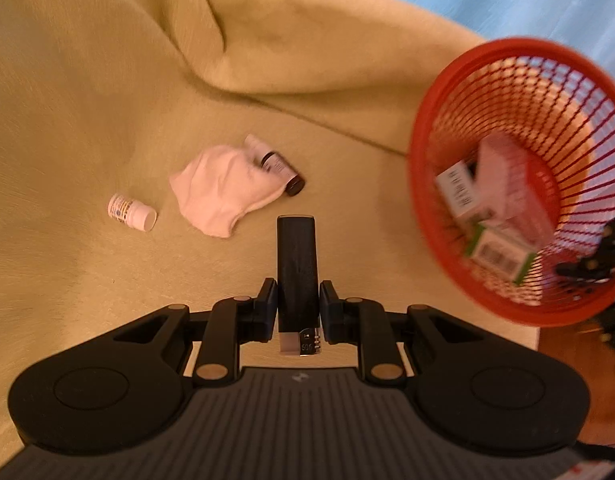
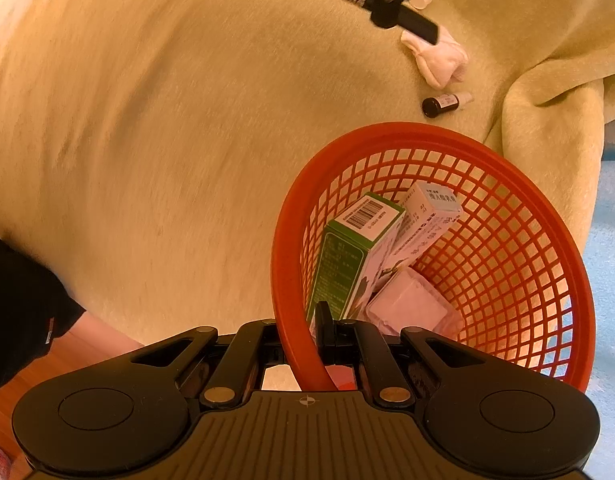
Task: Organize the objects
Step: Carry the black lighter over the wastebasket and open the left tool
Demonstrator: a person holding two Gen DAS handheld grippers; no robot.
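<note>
My left gripper point(image 1: 298, 304) is shut on a long black bar-shaped thing with a combination lock end point(image 1: 297, 272), held above the yellow-green blanket. Ahead of it lie a white sock point(image 1: 217, 192), a dark vial point(image 1: 277, 168) touching the sock, and a small white pill bottle point(image 1: 131, 212). My right gripper point(image 2: 307, 332) is shut on the rim of a red mesh basket point(image 2: 291, 280), which is tilted and holds several boxes: a green-and-white box point(image 2: 347, 256), a white box point(image 2: 427, 216) and a pink pack point(image 2: 407, 304). The right wrist view shows the left gripper with the black thing point(image 2: 415, 24) at top.
The blanket point(image 1: 107, 80) covers a soft surface with a raised fold point(image 1: 307, 48) at the back. A blue floor point(image 2: 611, 240) lies past the blanket's edge and a wooden floor point(image 2: 35, 372) nearer. A person's dark sleeve and arm point(image 2: 23, 300) show at left.
</note>
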